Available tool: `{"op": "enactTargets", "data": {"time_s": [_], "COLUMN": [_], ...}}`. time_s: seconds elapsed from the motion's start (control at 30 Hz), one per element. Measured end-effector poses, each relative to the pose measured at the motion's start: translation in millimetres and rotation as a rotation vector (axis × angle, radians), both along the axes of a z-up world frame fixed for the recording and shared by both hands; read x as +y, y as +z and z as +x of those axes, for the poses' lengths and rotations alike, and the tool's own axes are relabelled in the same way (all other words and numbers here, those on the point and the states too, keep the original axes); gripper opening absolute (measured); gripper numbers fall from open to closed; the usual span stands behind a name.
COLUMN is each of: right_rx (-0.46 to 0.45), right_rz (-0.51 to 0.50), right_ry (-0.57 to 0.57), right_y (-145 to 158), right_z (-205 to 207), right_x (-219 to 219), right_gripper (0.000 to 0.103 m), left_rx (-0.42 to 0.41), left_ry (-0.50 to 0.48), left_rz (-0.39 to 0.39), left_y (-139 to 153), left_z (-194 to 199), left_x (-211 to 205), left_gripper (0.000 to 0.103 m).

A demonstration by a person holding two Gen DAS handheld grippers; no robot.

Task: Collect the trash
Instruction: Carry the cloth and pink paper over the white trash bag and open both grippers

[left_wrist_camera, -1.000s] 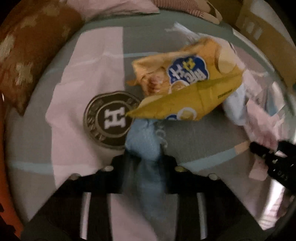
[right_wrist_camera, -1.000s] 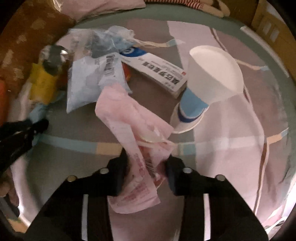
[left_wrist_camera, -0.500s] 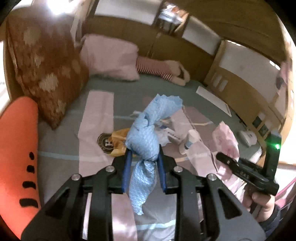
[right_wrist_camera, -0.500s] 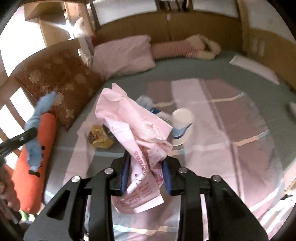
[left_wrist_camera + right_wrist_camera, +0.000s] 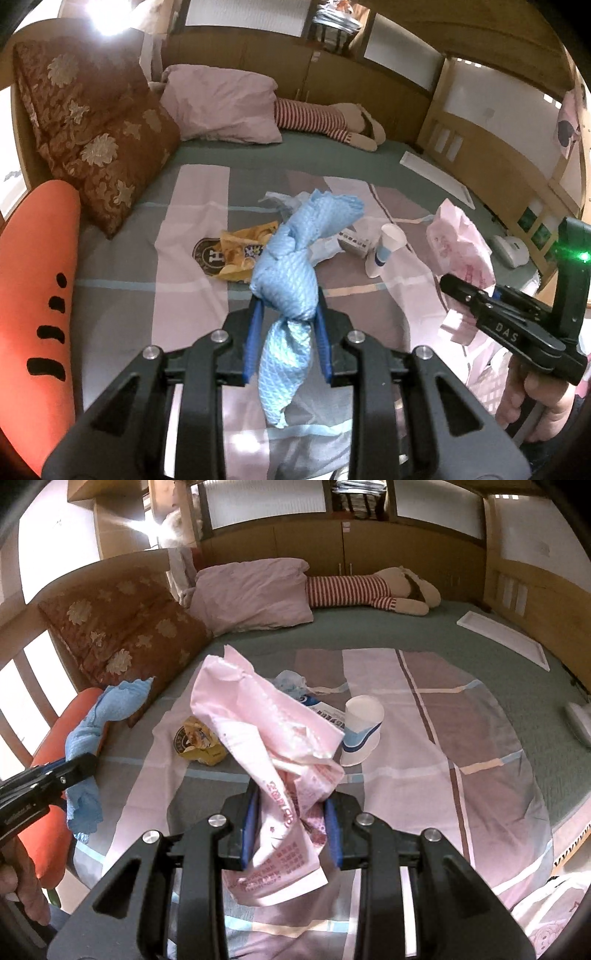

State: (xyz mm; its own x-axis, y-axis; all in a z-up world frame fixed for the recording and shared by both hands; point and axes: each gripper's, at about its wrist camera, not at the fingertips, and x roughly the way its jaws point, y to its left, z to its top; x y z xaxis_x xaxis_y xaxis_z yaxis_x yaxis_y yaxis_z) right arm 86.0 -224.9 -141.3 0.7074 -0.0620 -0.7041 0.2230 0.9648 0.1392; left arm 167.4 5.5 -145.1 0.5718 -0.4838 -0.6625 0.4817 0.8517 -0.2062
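My left gripper is shut on a crumpled blue cloth wipe, held up above the bed. It also shows in the right wrist view. My right gripper is shut on a crumpled pink plastic bag, also held above the bed; it shows in the left wrist view. On the bed lie a yellow snack bag, a tipped paper cup, a white toothpaste box and a pale blue plastic wrapper.
A brown flowered cushion, a pink pillow and a striped plush toy line the bed's far side. An orange carrot-shaped cushion lies at the left. A wooden bed frame runs along the right.
Both grippers have lifted and pulled back from the trash pile, carrying the blue wipe and the pink bag up with them. The view has widened from the bedsheet to the whole bed.
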Motion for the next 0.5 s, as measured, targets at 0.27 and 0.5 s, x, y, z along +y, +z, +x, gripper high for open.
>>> {"op": "enactTargets", "data": {"time_s": [0.27, 0.5], "right_rx": [0.013, 0.015], "right_rz": [0.003, 0.001], "right_ry": [0.005, 0.007], "right_y": [-0.6, -1.1], "right_z": [0.6, 0.8], "right_x": [5.4, 6.9], "right_gripper": [0.031, 0.031], "left_rx": [0.002, 0.001], "left_ry": [0.003, 0.004], "left_rz": [0.009, 0.01], "left_y": [-1.7, -1.6], "left_z": [1.3, 1.0], "left_x": [0.0, 0.1], "left_gripper": [0.027, 0.028]}}
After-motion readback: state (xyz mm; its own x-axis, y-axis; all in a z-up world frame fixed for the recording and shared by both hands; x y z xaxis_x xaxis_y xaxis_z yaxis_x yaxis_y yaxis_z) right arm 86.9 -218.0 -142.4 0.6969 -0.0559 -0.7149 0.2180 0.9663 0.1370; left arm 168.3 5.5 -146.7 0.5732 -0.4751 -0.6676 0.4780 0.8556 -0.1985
